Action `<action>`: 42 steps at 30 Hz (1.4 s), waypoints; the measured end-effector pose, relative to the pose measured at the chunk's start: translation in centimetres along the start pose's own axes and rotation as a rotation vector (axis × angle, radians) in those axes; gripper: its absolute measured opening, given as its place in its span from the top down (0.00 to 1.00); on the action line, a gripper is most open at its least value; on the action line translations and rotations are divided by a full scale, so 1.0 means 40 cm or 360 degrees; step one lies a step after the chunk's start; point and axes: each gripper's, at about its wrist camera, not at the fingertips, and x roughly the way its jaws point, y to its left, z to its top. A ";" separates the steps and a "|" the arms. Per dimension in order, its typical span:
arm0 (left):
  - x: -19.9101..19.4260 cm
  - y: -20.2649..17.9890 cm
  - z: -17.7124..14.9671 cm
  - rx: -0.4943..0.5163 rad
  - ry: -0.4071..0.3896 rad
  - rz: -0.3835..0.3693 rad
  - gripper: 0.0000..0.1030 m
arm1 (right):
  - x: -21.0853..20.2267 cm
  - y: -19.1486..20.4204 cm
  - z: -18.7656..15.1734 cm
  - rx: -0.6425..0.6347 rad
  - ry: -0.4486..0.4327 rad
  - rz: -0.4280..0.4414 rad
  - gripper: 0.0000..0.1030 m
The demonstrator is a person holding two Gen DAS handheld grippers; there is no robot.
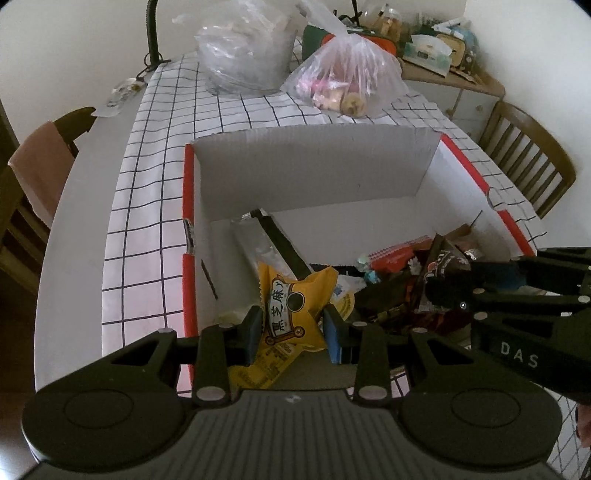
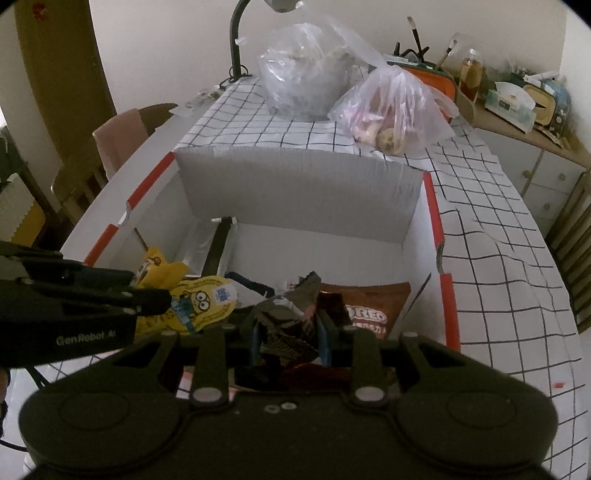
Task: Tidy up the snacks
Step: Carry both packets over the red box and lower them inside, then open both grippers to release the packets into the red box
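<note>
A white cardboard box with red edges [image 1: 306,170] [image 2: 295,184] stands open on the checked tablecloth and holds several snack packets. My left gripper [image 1: 293,326] is shut on a yellow snack packet [image 1: 291,306] with black Chinese print, over the box's near left part. My right gripper [image 2: 288,334] is shut on a dark crinkled snack packet [image 2: 291,314], over the box's near right part. In the box lie a silver packet [image 1: 255,243], a red packet [image 1: 395,254], a brown Oreo bag [image 2: 369,306] and a yellow Minions pouch [image 2: 199,299].
Two plastic bags [image 1: 347,77] [image 1: 247,51] sit on the table behind the box. A lamp stem [image 1: 153,33] stands at the back left. Wooden chairs [image 1: 528,155] flank the table. A cluttered sideboard [image 2: 517,107] is at the back right.
</note>
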 end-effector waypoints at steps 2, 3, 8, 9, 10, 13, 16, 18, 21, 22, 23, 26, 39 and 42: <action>0.007 -0.004 0.000 0.0010 0.0013 0.0009 0.67 | 0.003 0.001 -0.001 -0.0003 0.0004 0.0004 0.73; 0.010 -0.006 -0.001 0.0019 0.0017 0.0014 0.67 | 0.004 0.001 0.000 -0.0004 0.0005 0.0008 0.73; 0.019 -0.012 -0.002 0.0036 0.0029 0.0026 0.67 | 0.013 0.003 -0.002 -0.0005 0.0018 0.0019 0.73; 0.020 -0.014 -0.002 0.0040 0.0032 0.0025 0.67 | 0.013 0.003 -0.003 -0.0004 0.0018 0.0018 0.73; 0.021 -0.015 -0.003 0.0043 0.0035 0.0027 0.67 | 0.014 0.002 -0.003 -0.0003 0.0019 0.0018 0.72; 0.023 -0.017 -0.001 0.0049 0.0041 0.0036 0.65 | 0.011 0.000 -0.003 -0.0009 0.0018 0.0009 0.71; 0.022 -0.018 0.000 0.0037 0.0043 0.0042 0.65 | 0.009 0.002 -0.005 -0.0017 0.0019 0.0002 0.69; 0.021 -0.019 -0.002 0.0039 0.0042 0.0051 0.64 | 0.006 -0.001 -0.007 -0.0013 0.0020 0.0003 0.67; 0.013 -0.018 -0.005 0.0022 0.0032 0.0057 0.59 | -0.003 -0.004 -0.010 -0.0014 0.0014 0.0006 0.62; 0.009 -0.018 -0.005 0.0012 0.0028 0.0059 0.56 | -0.008 -0.006 -0.011 -0.0010 0.0009 0.0011 0.59; 0.005 -0.017 -0.006 0.0003 0.0020 0.0053 0.56 | -0.013 -0.007 -0.012 -0.0004 0.0004 0.0019 0.58; -0.009 -0.022 -0.009 -0.0003 0.0009 0.0037 0.55 | -0.029 -0.011 -0.014 0.0000 -0.0013 0.0029 0.51; -0.115 -0.034 -0.036 -0.0058 -0.0090 -0.0001 0.41 | -0.140 -0.026 -0.040 0.0028 -0.0108 0.0097 0.30; -0.148 -0.041 -0.044 -0.0068 -0.0127 -0.0012 0.39 | -0.173 -0.036 -0.049 0.0040 -0.0136 0.0119 0.24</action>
